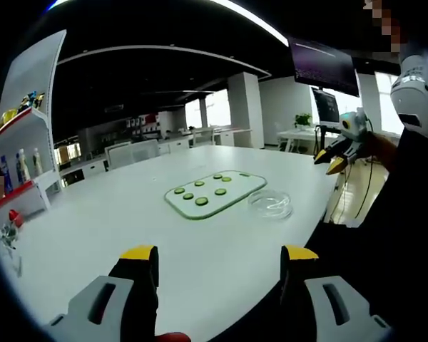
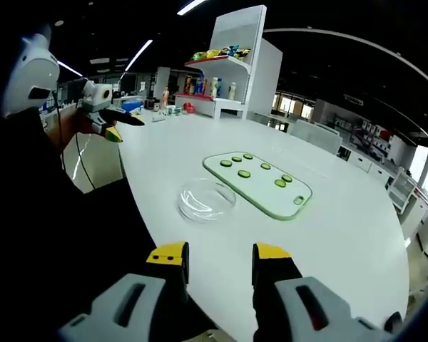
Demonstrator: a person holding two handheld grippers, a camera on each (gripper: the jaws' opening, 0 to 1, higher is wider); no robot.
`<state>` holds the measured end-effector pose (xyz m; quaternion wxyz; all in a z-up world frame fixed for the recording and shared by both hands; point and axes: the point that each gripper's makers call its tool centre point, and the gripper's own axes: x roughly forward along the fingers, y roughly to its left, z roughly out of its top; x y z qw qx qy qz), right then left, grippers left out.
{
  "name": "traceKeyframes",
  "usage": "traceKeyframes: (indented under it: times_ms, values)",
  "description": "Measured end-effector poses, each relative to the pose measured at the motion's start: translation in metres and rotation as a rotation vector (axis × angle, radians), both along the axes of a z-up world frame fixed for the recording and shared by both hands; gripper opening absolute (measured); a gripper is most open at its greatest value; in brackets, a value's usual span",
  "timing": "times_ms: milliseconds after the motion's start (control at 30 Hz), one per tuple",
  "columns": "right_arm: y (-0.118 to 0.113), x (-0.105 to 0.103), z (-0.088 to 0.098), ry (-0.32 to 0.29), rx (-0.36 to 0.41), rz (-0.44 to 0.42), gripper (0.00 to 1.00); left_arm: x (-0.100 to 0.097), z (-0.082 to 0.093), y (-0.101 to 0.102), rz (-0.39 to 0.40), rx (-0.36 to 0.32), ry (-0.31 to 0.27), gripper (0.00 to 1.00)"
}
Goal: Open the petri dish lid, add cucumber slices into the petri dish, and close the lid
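A clear petri dish [image 1: 271,204] with its lid on lies on the white table [image 1: 128,221], just beside a glass cutting board [image 1: 237,187] that carries several green cucumber slices [image 1: 201,201]. My left gripper [image 1: 220,256] hovers open over the near part of the table, well short of both. In the right gripper view the petri dish [image 2: 207,199] lies ahead of my open right gripper [image 2: 220,253], with the board [image 2: 267,191] and the slices [image 2: 244,174] behind it. Each gripper shows in the other's view, held off the table's edge: the right gripper [image 1: 337,158] and the left gripper [image 2: 114,127].
A white shelf unit [image 2: 232,78] with bottles and coloured items stands past the table's far end. Monitors [image 1: 321,65] hang near a desk with a plant [image 1: 302,120]. The person's dark clothing [image 2: 50,235] lines the table's curved edge [image 2: 139,214].
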<state>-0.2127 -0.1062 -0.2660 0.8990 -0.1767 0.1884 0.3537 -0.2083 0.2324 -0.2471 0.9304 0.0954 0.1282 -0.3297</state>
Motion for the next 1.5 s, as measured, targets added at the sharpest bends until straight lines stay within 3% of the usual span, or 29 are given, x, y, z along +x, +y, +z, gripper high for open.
traceKeyframes:
  times_ms: [1500]
  values:
    - [-0.011,0.0,-0.001,0.001,-0.006,-0.01,0.36,0.001,-0.001,-0.007,-0.022,0.01,0.009,0.69]
